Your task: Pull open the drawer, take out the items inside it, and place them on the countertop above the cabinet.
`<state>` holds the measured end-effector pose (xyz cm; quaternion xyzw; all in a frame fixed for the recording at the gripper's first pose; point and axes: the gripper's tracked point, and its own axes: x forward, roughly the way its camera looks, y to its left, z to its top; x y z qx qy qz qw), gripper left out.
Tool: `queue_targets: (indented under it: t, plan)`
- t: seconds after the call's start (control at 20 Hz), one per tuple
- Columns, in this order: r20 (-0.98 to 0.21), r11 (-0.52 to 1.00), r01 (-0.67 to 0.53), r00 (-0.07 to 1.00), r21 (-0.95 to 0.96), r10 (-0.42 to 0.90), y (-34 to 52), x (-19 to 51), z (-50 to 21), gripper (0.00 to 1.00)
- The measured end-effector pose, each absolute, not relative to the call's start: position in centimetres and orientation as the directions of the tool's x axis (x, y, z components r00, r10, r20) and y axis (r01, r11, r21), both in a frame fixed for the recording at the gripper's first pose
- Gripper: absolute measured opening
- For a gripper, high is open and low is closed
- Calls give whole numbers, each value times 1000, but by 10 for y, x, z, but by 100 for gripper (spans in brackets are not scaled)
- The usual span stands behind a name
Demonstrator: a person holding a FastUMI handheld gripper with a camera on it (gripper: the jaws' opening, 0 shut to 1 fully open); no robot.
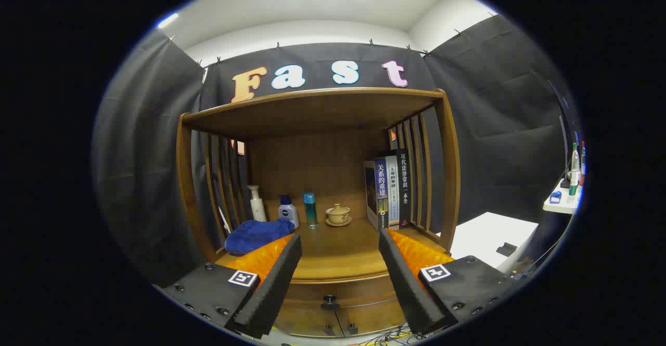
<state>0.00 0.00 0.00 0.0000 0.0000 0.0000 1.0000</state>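
A wooden cabinet stands ahead of me with a shut drawer (338,293) under its countertop (338,255). The drawer's small dark knob (330,300) sits low between my fingers. What is inside the drawer is hidden. My gripper (339,244) is open, fingers wide apart, with nothing between them, held a short way off from the cabinet front and above the knob.
On the countertop lie a blue towel (257,235), a white pump bottle (256,204), a blue-capped bottle (287,210), a teal bottle (310,210), a lidded teacup on a saucer (338,215) and upright books (389,189). A shelf roof (312,107) spans above. A white table (491,238) stands to the right.
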Motion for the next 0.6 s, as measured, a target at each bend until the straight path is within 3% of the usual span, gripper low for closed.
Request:
queue_targets:
  t: [0.6]
  plan:
    - [3, 1000, 2, 1000, -3, -2, 1, -2, -1, 98]
